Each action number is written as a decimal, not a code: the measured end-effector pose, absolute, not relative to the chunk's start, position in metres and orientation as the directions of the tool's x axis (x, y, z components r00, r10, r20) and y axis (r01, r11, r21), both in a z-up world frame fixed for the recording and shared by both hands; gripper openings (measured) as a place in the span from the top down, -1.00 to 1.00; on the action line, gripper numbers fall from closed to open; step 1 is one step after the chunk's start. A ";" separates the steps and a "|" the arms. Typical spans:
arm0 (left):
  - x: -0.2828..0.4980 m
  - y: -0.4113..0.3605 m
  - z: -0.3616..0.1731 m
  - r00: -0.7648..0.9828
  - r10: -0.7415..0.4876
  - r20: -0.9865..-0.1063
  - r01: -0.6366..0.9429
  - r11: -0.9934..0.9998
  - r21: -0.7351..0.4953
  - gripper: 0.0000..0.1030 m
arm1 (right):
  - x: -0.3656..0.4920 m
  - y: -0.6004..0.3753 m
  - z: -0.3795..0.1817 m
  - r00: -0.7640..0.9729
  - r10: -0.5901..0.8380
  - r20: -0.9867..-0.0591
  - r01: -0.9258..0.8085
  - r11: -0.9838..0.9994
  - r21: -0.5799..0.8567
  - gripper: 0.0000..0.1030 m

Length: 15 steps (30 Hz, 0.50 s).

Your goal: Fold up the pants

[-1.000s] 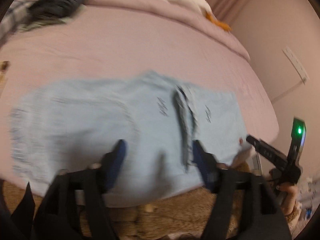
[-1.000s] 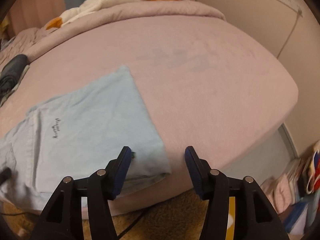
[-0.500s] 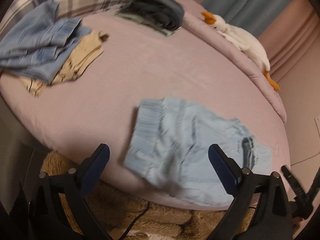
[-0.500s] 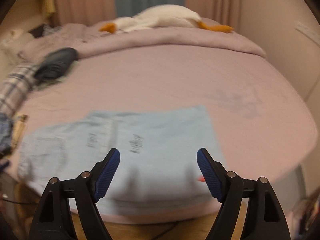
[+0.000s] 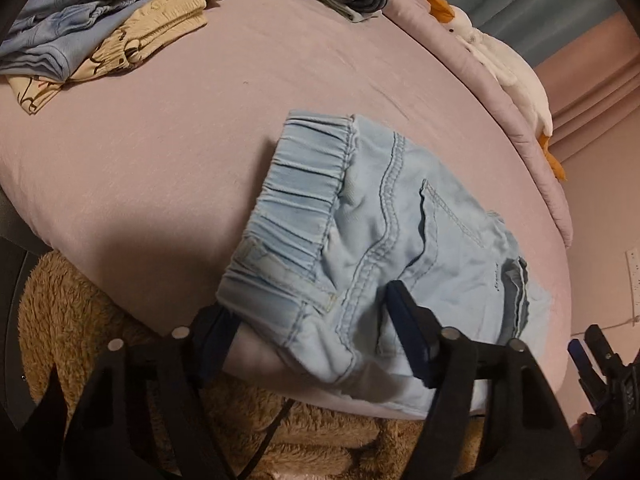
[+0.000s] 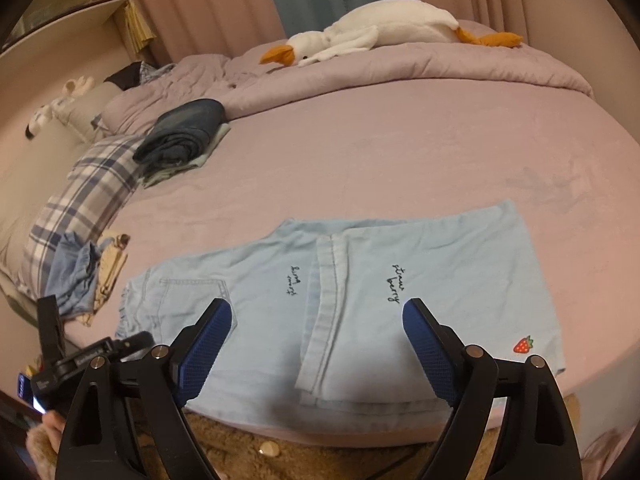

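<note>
Pink bed [image 6: 400, 152] carries light-blue pants [image 6: 420, 300], folded flat near its front edge.
Left gripper [image 5: 308, 328] fingers, just narrowing, straddle the waistband corner without pressing; right gripper [image 6: 316, 344] fingers, just widening, hover empty.

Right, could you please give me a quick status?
Left gripper closing around light blue denim pants' waistband corner. Right gripper open above them. Nothing obstructing.
</note>
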State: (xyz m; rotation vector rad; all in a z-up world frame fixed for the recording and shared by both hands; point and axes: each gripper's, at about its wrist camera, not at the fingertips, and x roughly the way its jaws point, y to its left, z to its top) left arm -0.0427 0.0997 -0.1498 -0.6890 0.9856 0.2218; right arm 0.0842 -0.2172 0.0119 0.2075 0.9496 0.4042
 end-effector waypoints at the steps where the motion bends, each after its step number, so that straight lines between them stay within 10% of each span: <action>1: -0.042 0.098 -0.149 0.549 -0.115 -0.828 -0.471 0.776 -0.420 -0.18 | 0.085 -0.219 0.011 0.514 0.420 -0.748 -0.235 0.907 0.348 -0.69; 6: -0.038 0.100 -0.149 0.565 -0.173 -0.807 -0.449 0.755 -0.477 0.36 | 0.086 -0.224 0.008 0.517 0.404 -0.755 -0.194 0.914 0.356 -0.69; 15: -0.025 0.039 -0.037 0.719 -0.250 -0.649 -0.129 0.869 -0.478 0.44 | 0.081 -0.267 0.009 0.557 0.345 -0.755 -0.085 0.928 0.362 -0.69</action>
